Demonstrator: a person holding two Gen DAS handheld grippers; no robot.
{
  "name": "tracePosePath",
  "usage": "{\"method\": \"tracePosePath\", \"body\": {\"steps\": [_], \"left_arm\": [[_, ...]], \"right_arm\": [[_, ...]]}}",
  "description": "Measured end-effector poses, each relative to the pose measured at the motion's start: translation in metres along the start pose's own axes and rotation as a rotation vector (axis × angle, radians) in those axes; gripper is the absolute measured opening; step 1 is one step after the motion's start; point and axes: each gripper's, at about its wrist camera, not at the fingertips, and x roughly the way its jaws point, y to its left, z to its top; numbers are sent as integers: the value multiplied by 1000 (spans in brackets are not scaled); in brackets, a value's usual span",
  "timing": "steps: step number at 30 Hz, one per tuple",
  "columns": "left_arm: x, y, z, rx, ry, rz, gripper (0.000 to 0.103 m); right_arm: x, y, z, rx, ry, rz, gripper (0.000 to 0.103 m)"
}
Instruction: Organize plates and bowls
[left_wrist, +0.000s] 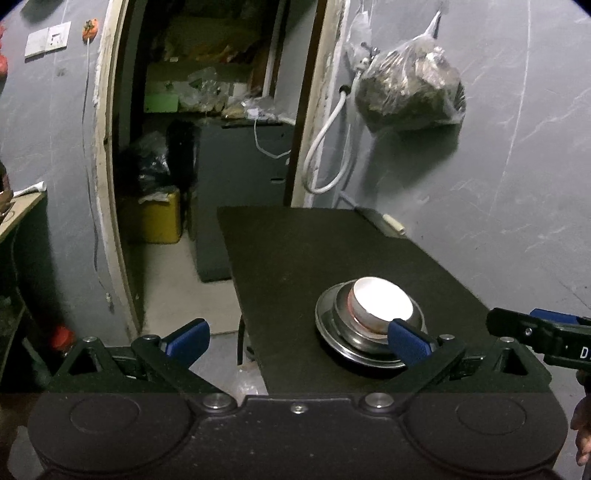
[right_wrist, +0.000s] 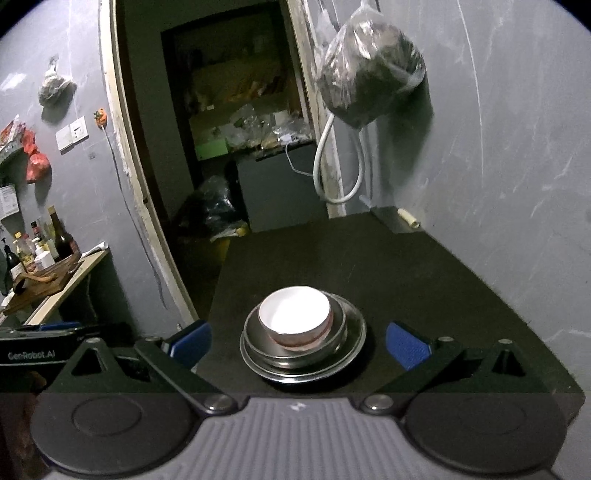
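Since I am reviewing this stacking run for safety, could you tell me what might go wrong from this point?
1. The white bowl sits off-centre in the metal bowl, toward the right wrist view's far right side; a nudge might tip it.
2. The stack on the metal plate stands near the table's front edge, so a push could slide it off.
3. The open left gripper and right gripper are close together and could collide.

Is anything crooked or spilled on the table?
Nothing looks spilled or broken. The white bowl sits inside a metal bowl on a metal plate, a little off-centre toward the back left. Both grippers, left and right, are open and empty.
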Motion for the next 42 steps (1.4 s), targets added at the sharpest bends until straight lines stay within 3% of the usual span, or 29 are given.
{"method": "tracePosePath", "body": {"steps": [9,17,42], "left_arm": [[-8,4,-14,8,-17,12,102],[-8,-6,-22,31,-12,14,102],[-18,-51,-53,68,70,92,102]], "right_arm": [[-10,18,1,-68,6,-50,103],[-15,9,-5,-67,33,-68,103],[-22,-47,-31,-15,98,21,103]]}}
